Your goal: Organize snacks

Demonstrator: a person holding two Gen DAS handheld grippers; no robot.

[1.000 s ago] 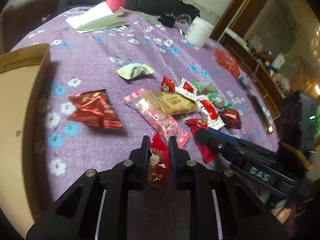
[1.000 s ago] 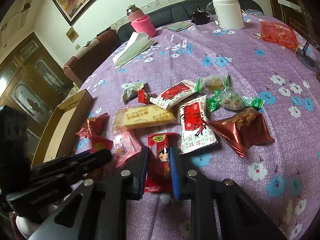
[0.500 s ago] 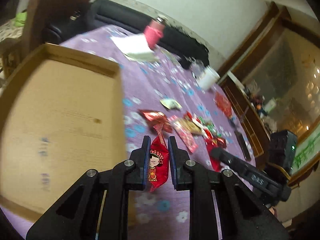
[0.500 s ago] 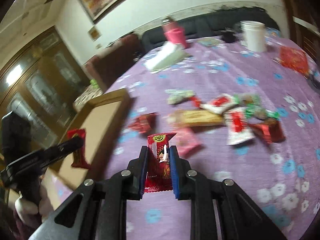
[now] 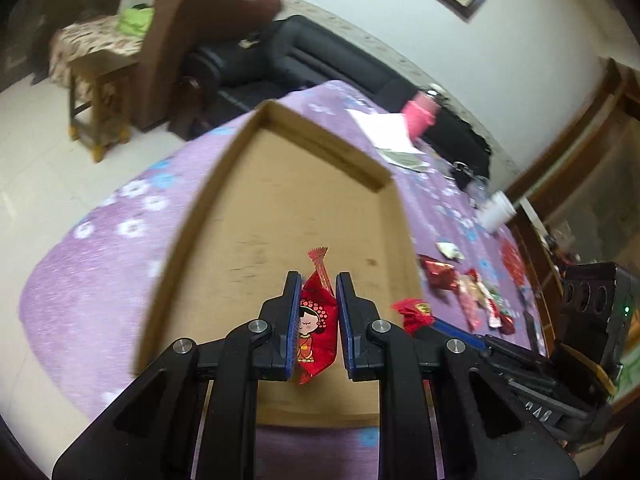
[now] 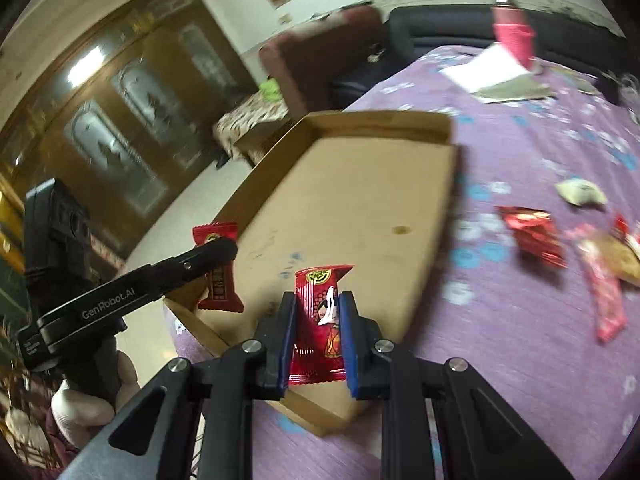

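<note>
just ahead of both grippers sits the tray, so the left gripper pinches one red packet and the right gripper another packet above it, apparently for dropping in

"GenRobot.AI" stands in pale letters along the black arm of the left hand-held gripper.

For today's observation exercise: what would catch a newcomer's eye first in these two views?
First, two red foil snack packets printed with a cartoon doll, one shut in the left claw, one in the right claw. Both hang over the shallow brown cardboard tray on the purple flowered tablecloth. More wrapped snacks lie scattered right of the tray.
</note>
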